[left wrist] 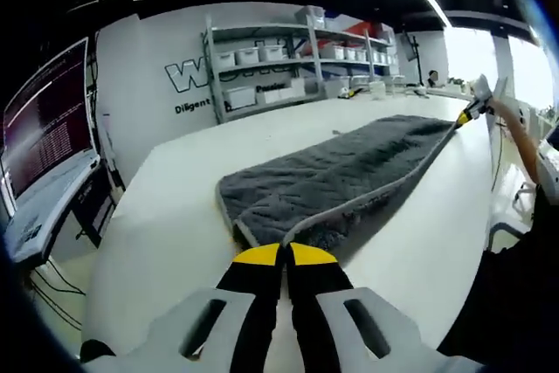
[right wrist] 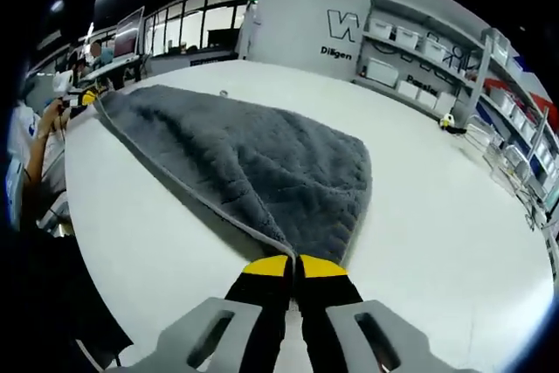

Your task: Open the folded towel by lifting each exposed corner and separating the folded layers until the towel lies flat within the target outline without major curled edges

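Table point(left wrist: 175, 216): white, broad, with a rounded edge; it bears the towel and a few small items at its far side.
Wall point(left wrist: 148, 58): white, with dark lettering partly hidden by the shelves.
Shelves point(left wrist: 271, 63): metal rack against the wall, several tiers, each carrying white bins point(left wrist: 247, 55); what the bins hold cannot be made out. In the right gripper view the same rack point(right wrist: 437, 50) runs along the wall with its white bins point(right wrist: 383, 71) lined up on the tiers.
Monitor point(left wrist: 48, 128): stands off the table's left edge in the left gripper view, screen lit with rows of text too small to read.
Towel point(left wrist: 349, 172): dark grey, quilted, pale-edged, lying on the table as a long strip stretched between the two grippers; an upper layer sits folded over a lower one along one side. In the right gripper view the towel point(right wrist: 253, 163) widens toward the near end and narrows to a point at the far one.
Left gripper point(left wrist: 284, 253): yellow-tipped jaws pressed together on the near corner of the towel, pinching its hem. It also appears far off in the right gripper view point(right wrist: 90, 93), at the towel's far corner, held by a person's hand.
Right gripper point(right wrist: 295, 262): yellow-tipped jaws clamped on the towel's near corner where the edges meet. In the left gripper view it appears at the far end point(left wrist: 467, 115), gripping the opposite corner.
Person: a forearm point(left wrist: 524, 146) reaches to the far gripper.
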